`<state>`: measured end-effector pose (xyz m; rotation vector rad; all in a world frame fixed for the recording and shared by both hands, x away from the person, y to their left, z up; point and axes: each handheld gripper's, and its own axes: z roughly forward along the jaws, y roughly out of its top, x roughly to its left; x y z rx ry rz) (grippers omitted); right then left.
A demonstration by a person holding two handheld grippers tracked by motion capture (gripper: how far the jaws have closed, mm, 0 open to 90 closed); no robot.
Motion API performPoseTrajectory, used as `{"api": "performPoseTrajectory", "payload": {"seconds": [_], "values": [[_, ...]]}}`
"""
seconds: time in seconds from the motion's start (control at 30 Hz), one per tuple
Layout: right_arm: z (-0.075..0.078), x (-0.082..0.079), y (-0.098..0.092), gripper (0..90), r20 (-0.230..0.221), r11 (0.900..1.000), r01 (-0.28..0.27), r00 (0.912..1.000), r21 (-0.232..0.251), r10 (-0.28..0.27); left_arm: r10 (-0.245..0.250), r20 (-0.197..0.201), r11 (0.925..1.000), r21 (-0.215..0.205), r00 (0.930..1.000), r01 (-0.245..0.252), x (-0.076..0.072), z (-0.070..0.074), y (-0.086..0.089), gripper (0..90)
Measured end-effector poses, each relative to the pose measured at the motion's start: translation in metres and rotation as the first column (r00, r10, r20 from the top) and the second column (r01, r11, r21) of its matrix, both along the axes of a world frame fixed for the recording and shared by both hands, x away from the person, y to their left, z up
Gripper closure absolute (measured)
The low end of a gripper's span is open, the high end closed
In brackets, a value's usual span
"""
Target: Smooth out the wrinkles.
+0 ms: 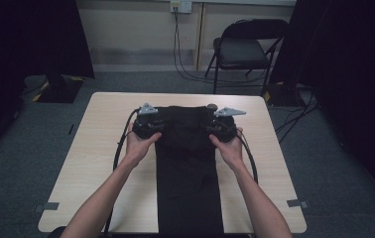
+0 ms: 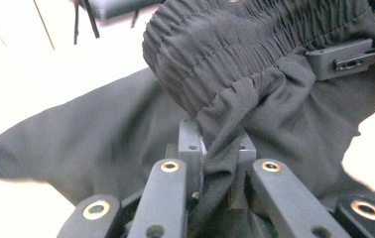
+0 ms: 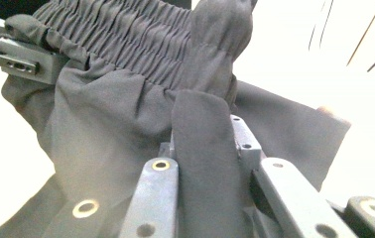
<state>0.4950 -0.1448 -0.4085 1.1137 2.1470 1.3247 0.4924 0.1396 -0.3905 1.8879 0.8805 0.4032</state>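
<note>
A black garment (image 1: 188, 168) with a gathered elastic waistband (image 2: 235, 39) lies lengthwise down the middle of the light wooden table (image 1: 96, 148). My left gripper (image 1: 146, 124) holds the waistband's left corner and my right gripper (image 1: 222, 126) its right corner, lifting that far end slightly. In the left gripper view the left gripper (image 2: 218, 148) is shut, with a bunch of black cloth pinched between its jaws. In the right gripper view the right gripper (image 3: 203, 144) is shut on a fold of the same cloth just below the waistband (image 3: 126, 34). Each view shows the other gripper (image 2: 354, 54) (image 3: 22, 59) across the band.
A folding chair (image 1: 242, 49) stands beyond the table's far right corner, with cables (image 1: 185, 69) trailing from a wall socket to the floor. Dark curtains hang at both sides. Bare tabletop lies left and right of the garment.
</note>
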Motion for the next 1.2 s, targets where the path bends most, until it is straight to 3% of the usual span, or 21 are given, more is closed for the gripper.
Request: {"api": "performPoseTrajectory", "payload": {"seconds": [0.03, 0.07, 0.1, 0.13, 0.17, 0.27, 0.33, 0.4, 0.43, 0.47, 0.5, 0.63, 0.73, 0.77, 0.8, 0.93, 1.0, 1.03, 1.07, 1.1, 1.2], "values": [[0.013, -0.002, -0.002, 77.5, 0.027, 1.000, -0.004, 0.9996, 0.011, 0.003, -0.003, 0.024, 0.9999, -0.016, 0.9997, 0.003, -0.004, 0.014, 0.000, 81.9], [0.027, -0.003, -0.005, 77.5, 0.049, 1.000, -0.006, 0.9988, 0.028, 0.005, -0.022, 0.083, 0.9985, -0.048, 0.9963, 0.026, -0.016, 0.043, 0.000, 81.8], [0.027, -0.003, -0.005, 77.5, 0.049, 1.000, -0.006, 0.9988, 0.028, 0.005, -0.022, 0.083, 0.9985, -0.048, 0.9963, 0.026, -0.016, 0.043, 0.000, 81.6], [0.056, -0.011, -0.011, 77.5, 0.095, 0.998, -0.016, 0.9954, 0.063, 0.010, -0.022, 0.083, 0.9985, -0.048, 0.9963, 0.026, -0.016, 0.043, 0.000, 81.6], [0.056, -0.011, -0.011, 77.6, 0.095, 0.998, -0.016, 0.9954, 0.063, 0.010, -0.032, 0.106, 0.9969, -0.069, 0.9938, 0.040, -0.026, 0.057, 0.000, 81.6], [0.089, -0.030, -0.017, 77.7, 0.163, 0.997, -0.041, 0.9863, 0.072, 0.029, -0.074, 0.164, 0.9909, -0.100, 0.9838, 0.091, -0.052, 0.082, 0.002, 81.1], [0.106, -0.052, -0.022, 77.7, 0.201, 0.992, -0.080, 0.9777, 0.095, 0.060, -0.093, 0.167, 0.9857, -0.123, 0.9815, 0.115, -0.076, 0.090, 0.004, 81.0], [0.109, -0.083, -0.029, 77.8, 0.213, 0.987, -0.119, 0.9725, 0.110, 0.094, -0.129, 0.187, 0.9861, -0.080, 0.9740, 0.146, -0.101, 0.087, 0.003, 80.8], [0.104, -0.093, -0.030, 77.8, 0.198, 0.985, -0.133, 0.9741, 0.112, 0.109, -0.150, 0.142, 0.9838, -0.078, 0.9785, 0.162, -0.119, 0.073, 0.005, 80.7], [0.104, -0.093, -0.030, 77.8, 0.198, 0.985, -0.133, 0.9741, 0.112, 0.109, -0.150, 0.142, 0.9838, -0.078, 0.9785, 0.162, -0.119, 0.073, 0.005, 80.6], [0.096, -0.103, -0.030, 77.8, 0.186, 0.986, -0.141, 0.9749, 0.089, 0.122, -0.159, 0.121, 0.9832, -0.072, 0.9799, 0.168, -0.126, 0.060, 0.006, 80.6], [0.038, -0.133, -0.030, 77.8, 0.067, 0.988, -0.152, 0.9865, 0.037, 0.150, -0.198, -0.034, 0.9800, -0.027, 0.9796, 0.197, -0.138, -0.004, 0.006, 80.6], [-0.011, -0.145, -0.029, 77.8, -0.057, 0.986, -0.167, 0.9845, -0.003, 0.166, -0.227, -0.181, 0.9726, 0.009, 0.9569, 0.232, -0.143, -0.049, 0.003, 80.3], [-0.037, -0.148, -0.027, 77.7, -0.124, 0.981, -0.188, 0.9756, -0.042, 0.181, -0.250, -0.245, 0.9622, 0.044, 0.9367, 0.269, -0.147, -0.062, -0.004, 79.8], [-0.037, -0.148, -0.027, 77.7, -0.124, 0.981, -0.188, 0.9756, -0.042, 0.181, -0.250, -0.245, 0.9622, 0.044, 0.9367, 0.269, -0.147, -0.062, -0.004, 79.6], [-0.069, -0.145, -0.025, 77.2, -0.205, 0.976, -0.198, 0.9627, -0.090, 0.176, -0.212, -0.287, 0.9475, 0.174, 0.9342, 0.268, -0.143, -0.085, -0.017, 79.1], [-0.078, -0.138, -0.025, 77.0, -0.213, 0.978, -0.193, 0.9616, -0.077, 0.173, -0.200, -0.297, 0.9484, 0.181, 0.9338, 0.260, -0.136, -0.091, -0.018, 78.7], [-0.079, -0.135, -0.024, 77.1, -0.206, 0.978, -0.193, 0.9633, -0.083, 0.172, -0.167, -0.271, 0.9510, 0.210, 0.9481, 0.227, -0.126, -0.093, -0.018, 78.7], [-0.079, -0.135, -0.024, 77.1, -0.206, 0.978, -0.193, 0.9633, -0.083, 0.172, -0.167, -0.271, 0.9510, 0.210, 0.9481, 0.227, -0.126, -0.093, -0.018, 78.7], [-0.080, -0.131, -0.022, 77.1, -0.193, 0.979, -0.184, 0.9675, -0.092, 0.164, -0.140, -0.234, 0.9507, 0.240, 0.9620, 0.197, -0.116, -0.094, -0.019, 78.7], [-0.082, -0.110, -0.016, 77.1, -0.159, 0.981, -0.160, 0.9771, -0.112, 0.141, -0.100, -0.202, 0.9560, 0.252, 0.9742, 0.151, -0.098, -0.095, -0.020, 78.5]]}}
